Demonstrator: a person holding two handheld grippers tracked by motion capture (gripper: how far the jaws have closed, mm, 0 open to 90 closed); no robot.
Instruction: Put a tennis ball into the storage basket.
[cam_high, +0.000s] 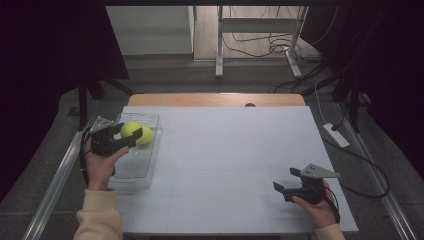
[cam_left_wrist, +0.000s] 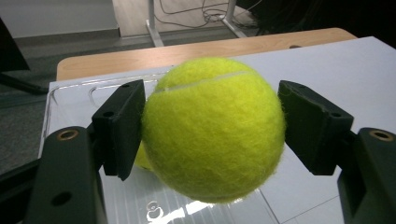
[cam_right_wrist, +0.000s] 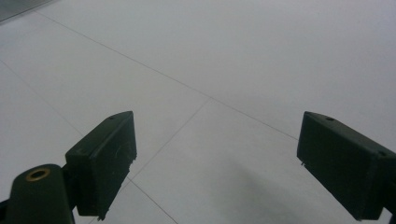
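The white table (cam_high: 225, 150) spreads before me, bare across its middle and right. At its left edge sits a clear plastic tray (cam_high: 145, 165), long side running near to far. My left gripper (cam_high: 127, 137) hovers over the far end of that tray with its jaws clamped on a tennis ball (cam_high: 131, 129); in the left gripper view the same ball (cam_left_wrist: 212, 128) sits between the two black pads, the left pad pressed to the felt and the right one at its edge. A second tennis ball (cam_high: 146, 135) lies in the tray just right of the held one, touching or nearly so. My right gripper (cam_high: 285, 186) rests at the near right of the table, jaws apart and empty, with plain table surface between them.

I judge the work to be about the balls and the tray, and I cannot tell whether the held ball is going in or coming out. Either way, setting it down remains.
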